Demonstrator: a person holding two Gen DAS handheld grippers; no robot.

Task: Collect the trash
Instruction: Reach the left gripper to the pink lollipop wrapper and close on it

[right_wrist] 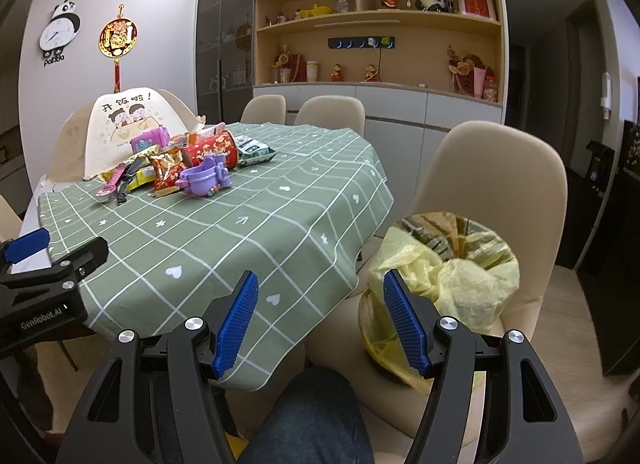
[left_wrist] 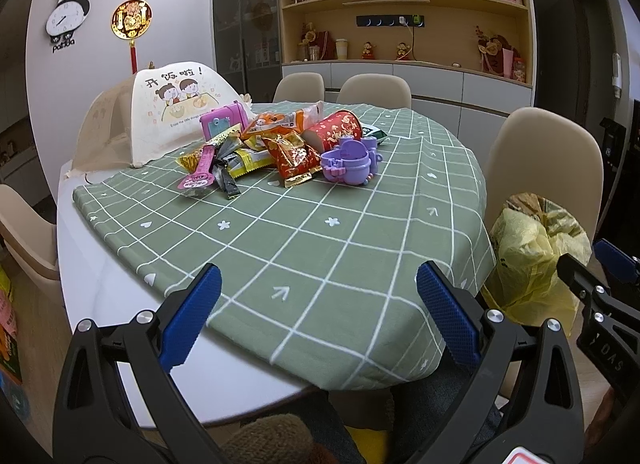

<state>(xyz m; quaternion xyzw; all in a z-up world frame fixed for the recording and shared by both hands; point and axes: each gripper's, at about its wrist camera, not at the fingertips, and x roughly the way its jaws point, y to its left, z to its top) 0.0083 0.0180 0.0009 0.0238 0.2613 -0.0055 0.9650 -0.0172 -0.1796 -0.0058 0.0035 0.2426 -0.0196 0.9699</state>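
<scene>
Both hand-held grippers, left [left_wrist: 318, 320] and right [right_wrist: 320, 324], gape empty at lower frame, colourful crinkly snack-wrapper pile [left_wrist: 256, 148] well apart toward upper left, left one nearer.

A home dining room: cloth-covered table [left_wrist: 280, 232], beige chairs [right_wrist: 500, 184], a panda wall clock [left_wrist: 66, 18], ornament-filled shelves [left_wrist: 404, 0]

Wrappers [left_wrist: 280, 152] on table [left_wrist: 100, 264], bin [right_wrist: 444, 280] right.
</scene>
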